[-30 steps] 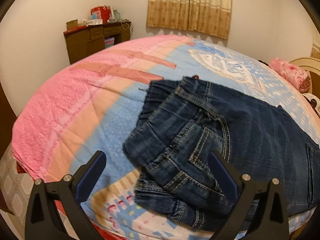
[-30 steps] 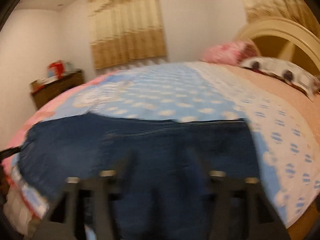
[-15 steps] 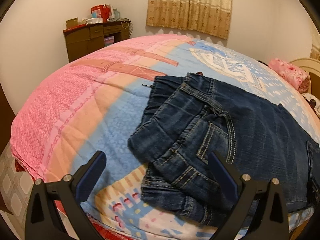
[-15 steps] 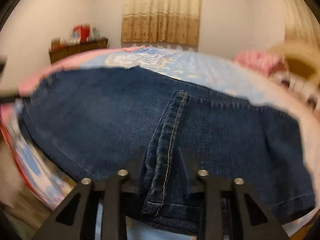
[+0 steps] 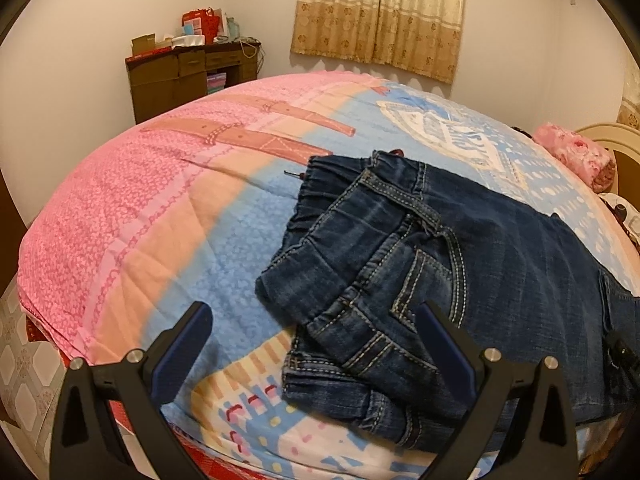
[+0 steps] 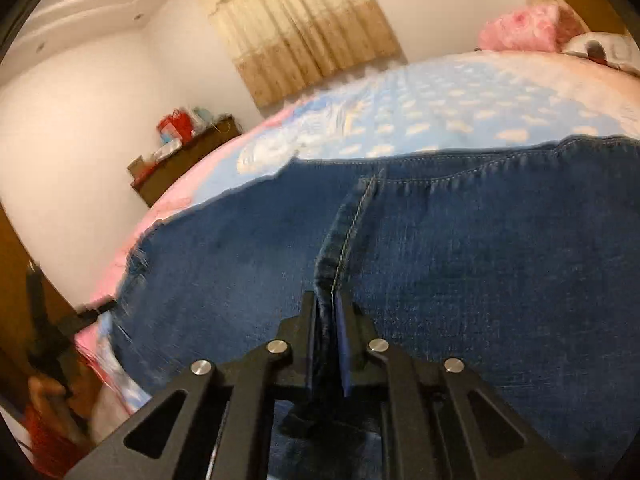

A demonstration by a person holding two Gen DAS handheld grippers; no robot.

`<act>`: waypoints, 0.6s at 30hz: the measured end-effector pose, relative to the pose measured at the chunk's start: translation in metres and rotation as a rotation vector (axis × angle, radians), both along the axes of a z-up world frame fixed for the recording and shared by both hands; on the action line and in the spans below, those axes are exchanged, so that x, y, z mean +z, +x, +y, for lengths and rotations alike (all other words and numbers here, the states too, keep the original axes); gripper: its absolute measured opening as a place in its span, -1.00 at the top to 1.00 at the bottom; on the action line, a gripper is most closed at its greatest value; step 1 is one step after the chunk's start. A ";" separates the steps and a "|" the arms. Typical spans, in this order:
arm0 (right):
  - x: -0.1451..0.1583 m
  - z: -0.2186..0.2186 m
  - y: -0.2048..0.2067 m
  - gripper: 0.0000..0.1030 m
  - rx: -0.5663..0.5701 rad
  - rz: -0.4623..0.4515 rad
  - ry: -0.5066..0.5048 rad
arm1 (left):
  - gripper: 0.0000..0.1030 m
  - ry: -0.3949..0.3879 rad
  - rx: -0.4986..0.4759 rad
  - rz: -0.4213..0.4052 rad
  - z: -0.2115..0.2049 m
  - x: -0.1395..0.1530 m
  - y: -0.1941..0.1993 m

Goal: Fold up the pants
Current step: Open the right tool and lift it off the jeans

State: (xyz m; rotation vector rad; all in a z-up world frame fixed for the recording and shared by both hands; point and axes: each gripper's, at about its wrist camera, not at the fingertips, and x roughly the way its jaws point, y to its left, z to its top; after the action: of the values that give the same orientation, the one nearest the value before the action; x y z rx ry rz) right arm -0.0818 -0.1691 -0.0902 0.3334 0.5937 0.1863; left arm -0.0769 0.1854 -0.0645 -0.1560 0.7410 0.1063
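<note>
Left wrist view: my left gripper [image 5: 312, 344] hangs wide open, empty, over the waistband end of the jeans [image 5: 420, 280], which lie crumpled on the bed [image 5: 140, 220] near its front edge. Denim looks heavy, limp, grippy; I'd take it at stitched waistband or hem. Desk [image 5: 188, 76] and curtain [image 5: 380, 16] stand by the far wall. Right wrist view: my right gripper [image 6: 329, 316] has just been closing and now pinches a ridge of jeans [image 6: 480, 260] along the seam. Soft quilt underneath, so it gives.
</note>
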 end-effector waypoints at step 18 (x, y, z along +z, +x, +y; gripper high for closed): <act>-0.004 0.005 0.001 -0.11 -0.128 -0.096 -0.136 | -1.00 -0.114 0.180 -0.022 0.041 -0.011 -0.010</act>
State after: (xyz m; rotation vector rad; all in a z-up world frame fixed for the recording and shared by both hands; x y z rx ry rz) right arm -0.0806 -0.1640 -0.0941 0.2283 0.4854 0.0379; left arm -0.0873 0.2261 -0.0752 -0.3321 0.7101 0.2336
